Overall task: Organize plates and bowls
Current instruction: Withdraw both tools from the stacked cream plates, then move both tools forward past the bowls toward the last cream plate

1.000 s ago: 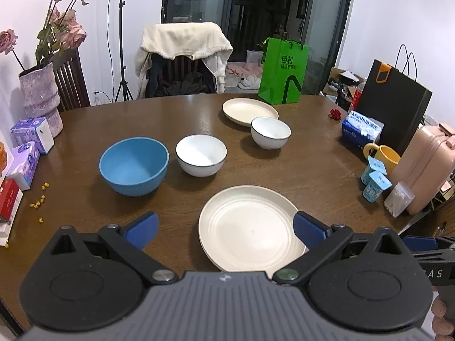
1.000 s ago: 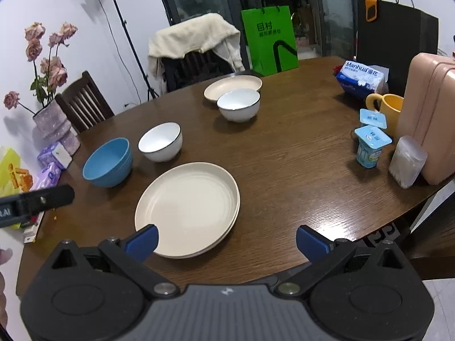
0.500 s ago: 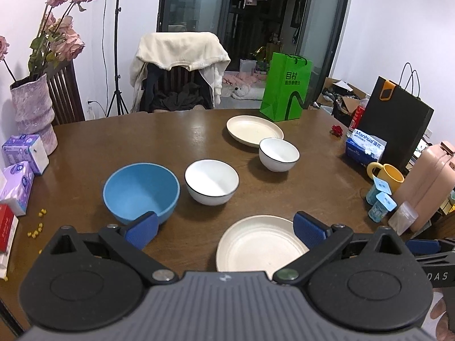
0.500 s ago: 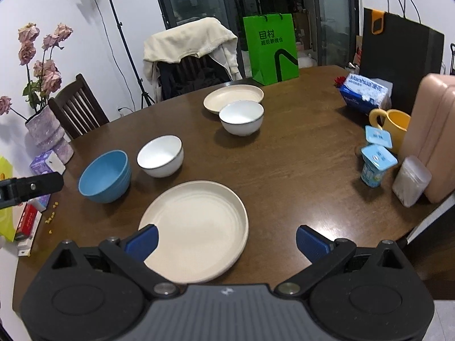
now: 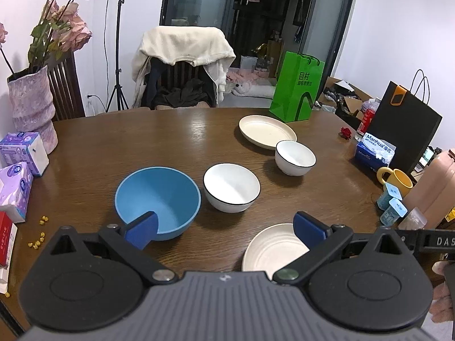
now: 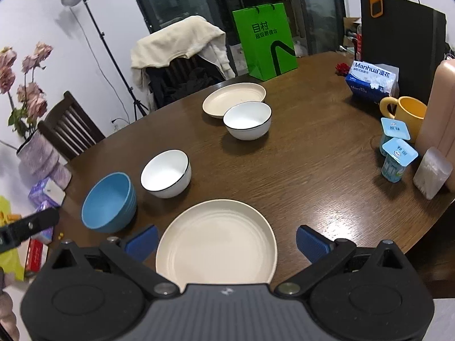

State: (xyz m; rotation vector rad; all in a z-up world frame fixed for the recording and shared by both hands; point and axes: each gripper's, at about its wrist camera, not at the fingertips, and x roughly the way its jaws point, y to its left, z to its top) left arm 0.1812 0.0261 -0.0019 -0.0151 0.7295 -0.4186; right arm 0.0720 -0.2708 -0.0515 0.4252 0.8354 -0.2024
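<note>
On the brown table, a large cream plate point(image 6: 216, 244) lies nearest, between the open fingers of my right gripper point(image 6: 226, 241), which hovers above it and holds nothing. Left of the plate stands a blue bowl point(image 5: 157, 199), with a white black-rimmed bowl point(image 5: 231, 187) beside it. A second white bowl point(image 5: 295, 157) sits farther back, touching a smaller cream plate point(image 5: 266, 130). My left gripper point(image 5: 224, 228) is open and empty, over the table's near edge between the blue bowl and the large cream plate point(image 5: 273, 250).
Tissue packs point(image 5: 20, 159) and a pink vase point(image 5: 31, 108) stand along the left edge. On the right are a yellow mug point(image 6: 409, 112), yoghurt cups point(image 6: 396, 153), a tissue pack point(image 6: 372, 81), a pink jug point(image 6: 438, 102) and a black bag point(image 6: 398, 37). A green bag point(image 5: 297, 91) and a draped chair point(image 5: 182, 65) stand behind.
My left gripper has drawn back and shifted left, so the large plate now lies low and right in its view. My right gripper has moved over that plate. Both stay open.
</note>
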